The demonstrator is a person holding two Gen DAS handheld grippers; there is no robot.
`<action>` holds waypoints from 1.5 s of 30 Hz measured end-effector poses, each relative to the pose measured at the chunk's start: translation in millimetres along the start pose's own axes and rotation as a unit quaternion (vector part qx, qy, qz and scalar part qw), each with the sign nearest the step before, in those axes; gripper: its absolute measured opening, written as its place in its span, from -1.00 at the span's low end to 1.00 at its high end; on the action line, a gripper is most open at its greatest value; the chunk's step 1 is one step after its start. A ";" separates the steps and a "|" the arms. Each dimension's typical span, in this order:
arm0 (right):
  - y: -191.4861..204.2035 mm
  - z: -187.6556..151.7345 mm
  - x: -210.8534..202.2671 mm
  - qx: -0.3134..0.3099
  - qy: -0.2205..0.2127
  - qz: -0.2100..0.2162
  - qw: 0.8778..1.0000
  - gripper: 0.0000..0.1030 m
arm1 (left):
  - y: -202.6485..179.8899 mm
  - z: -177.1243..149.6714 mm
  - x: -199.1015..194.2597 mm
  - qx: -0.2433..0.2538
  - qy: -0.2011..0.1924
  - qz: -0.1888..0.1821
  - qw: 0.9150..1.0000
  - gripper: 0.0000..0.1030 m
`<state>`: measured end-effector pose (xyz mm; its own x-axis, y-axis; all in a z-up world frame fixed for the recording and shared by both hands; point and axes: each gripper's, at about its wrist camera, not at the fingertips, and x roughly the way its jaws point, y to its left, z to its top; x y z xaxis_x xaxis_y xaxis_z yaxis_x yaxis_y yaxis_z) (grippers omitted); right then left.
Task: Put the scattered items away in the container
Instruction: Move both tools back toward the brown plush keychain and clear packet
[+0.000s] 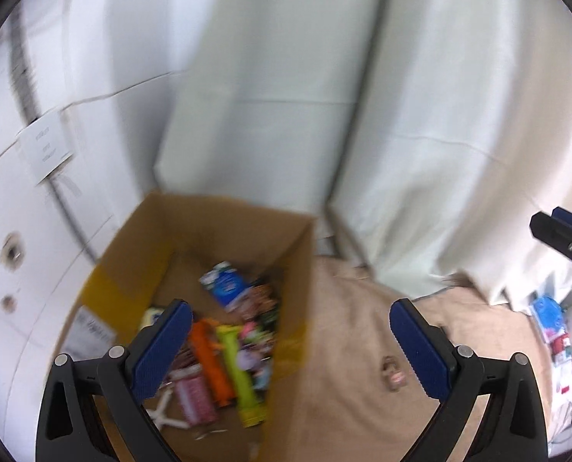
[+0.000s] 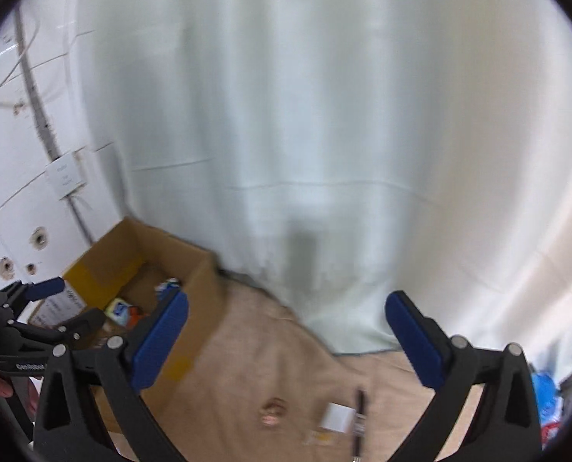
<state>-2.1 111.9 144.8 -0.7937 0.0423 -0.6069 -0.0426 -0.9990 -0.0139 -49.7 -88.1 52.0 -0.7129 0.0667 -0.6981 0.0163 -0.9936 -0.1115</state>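
Note:
An open cardboard box [image 1: 293, 288] stands on the beige cloth and holds several small items, among them an orange tube [image 1: 209, 362], a yellow-green tube [image 1: 240, 377] and a blue packet [image 1: 228, 285]. My left gripper [image 1: 290, 350] hangs open above the box's right wall, nothing between its blue pads. My right gripper [image 2: 286, 342] is open and empty too, right of the box [image 2: 197, 285]. Below it on the cloth lie a small pinkish item [image 2: 273, 412], a white block [image 2: 338, 417] and a black pen [image 2: 359, 419]. The pinkish item [image 1: 393, 373] also shows in the left wrist view.
A pale curtain [image 2: 324, 134] hangs behind the cloth-covered surface [image 1: 343, 327]. A white wall with a cable and holes [image 1: 12, 254] is at the left. Coloured clutter [image 1: 551, 319] lies at the far right. The left gripper's fingers [image 2: 47, 288] show at the left of the right wrist view.

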 end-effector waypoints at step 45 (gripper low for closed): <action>-77.6 -221.6 8.7 0.155 0.167 -0.048 0.972 1.00 | -130.8 -149.6 152.7 0.073 0.160 -0.008 0.984 0.98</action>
<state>128.8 186.6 -35.6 -0.5372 0.0772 -0.8399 -0.3289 -0.9362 0.1243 -55.9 65.7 -145.8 -0.4542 0.0834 -0.8870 -0.1106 -0.9932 -0.0367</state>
